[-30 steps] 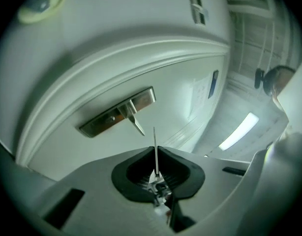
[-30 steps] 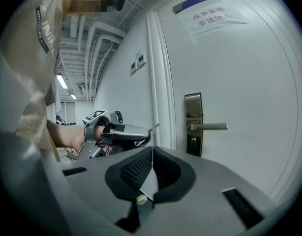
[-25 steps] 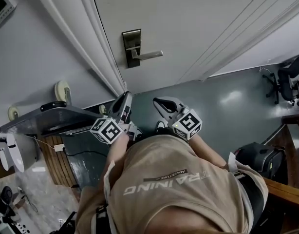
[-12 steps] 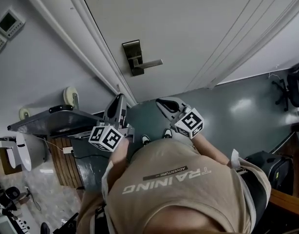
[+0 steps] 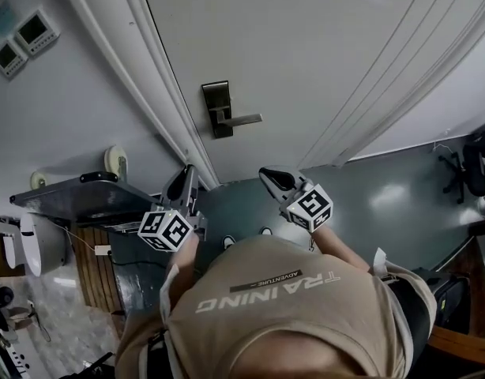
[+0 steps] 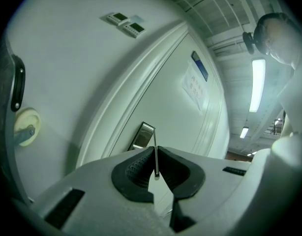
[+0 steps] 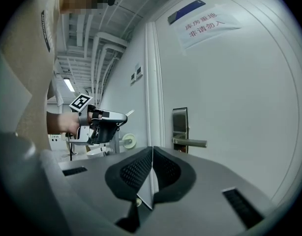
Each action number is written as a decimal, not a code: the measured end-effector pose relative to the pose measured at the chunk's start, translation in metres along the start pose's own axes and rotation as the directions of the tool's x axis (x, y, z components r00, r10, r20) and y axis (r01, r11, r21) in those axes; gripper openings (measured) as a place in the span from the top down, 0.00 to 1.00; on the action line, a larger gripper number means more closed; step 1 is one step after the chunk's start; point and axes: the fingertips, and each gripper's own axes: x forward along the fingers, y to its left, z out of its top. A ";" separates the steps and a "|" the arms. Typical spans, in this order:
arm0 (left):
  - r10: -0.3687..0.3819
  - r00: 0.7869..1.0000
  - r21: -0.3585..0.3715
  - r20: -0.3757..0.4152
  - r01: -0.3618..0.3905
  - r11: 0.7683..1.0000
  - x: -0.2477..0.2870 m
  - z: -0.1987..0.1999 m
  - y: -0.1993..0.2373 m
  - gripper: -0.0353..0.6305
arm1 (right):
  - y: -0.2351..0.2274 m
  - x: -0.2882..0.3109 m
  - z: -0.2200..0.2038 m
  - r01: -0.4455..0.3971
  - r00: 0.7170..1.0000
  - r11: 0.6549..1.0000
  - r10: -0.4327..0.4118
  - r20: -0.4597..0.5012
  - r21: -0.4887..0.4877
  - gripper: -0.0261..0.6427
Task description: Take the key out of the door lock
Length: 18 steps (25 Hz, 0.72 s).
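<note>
The left gripper's (image 6: 156, 163) jaws pinch the key (image 6: 155, 142), whose thin blade sticks out past the pads, well clear of the lock plate (image 5: 217, 109) on the door (image 5: 306, 54). The right gripper's (image 7: 152, 154) jaws are pressed together with nothing between them.

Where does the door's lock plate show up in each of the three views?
Head view: lock plate, upper centre.
Left gripper view: lower centre, partly hidden.
Right gripper view: right of centre.
Shared landmark: the white door frame beside it.
</note>
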 end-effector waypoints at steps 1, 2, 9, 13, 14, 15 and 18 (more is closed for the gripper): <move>0.005 1.000 0.030 -0.003 -0.004 1.000 0.000 0.002 0.001 0.91 | -0.002 -0.001 0.002 0.006 1.000 1.000 -0.006 0.002 -0.010 0.94; 0.013 1.000 0.065 -0.005 -0.012 0.998 -0.001 0.003 0.002 0.91 | -0.004 -0.001 0.007 0.011 1.000 1.000 -0.011 0.006 -0.026 0.94; 0.130 0.992 0.320 0.007 -0.125 0.939 0.002 0.007 0.016 0.91 | -0.010 0.003 0.029 0.057 0.998 0.968 -0.056 0.012 -0.243 0.94; 0.132 0.991 0.404 0.004 -0.122 0.906 0.008 0.012 0.016 0.91 | -0.011 0.003 0.040 0.064 0.996 0.983 -0.052 0.073 -0.173 0.94; 0.128 0.992 0.406 -0.002 -0.116 0.906 0.010 0.011 0.016 0.91 | -0.013 0.004 0.041 0.065 0.995 0.986 -0.053 0.087 -0.153 0.94; 0.122 0.992 0.404 -0.010 -0.108 0.908 0.012 0.010 0.016 0.91 | -0.015 0.005 0.042 0.074 0.994 0.987 -0.062 0.093 -0.140 0.94; 0.102 0.994 0.410 -0.032 -0.080 0.909 0.020 0.003 0.015 0.91 | -0.023 0.003 0.044 0.110 0.990 0.985 -0.097 0.101 -0.132 0.94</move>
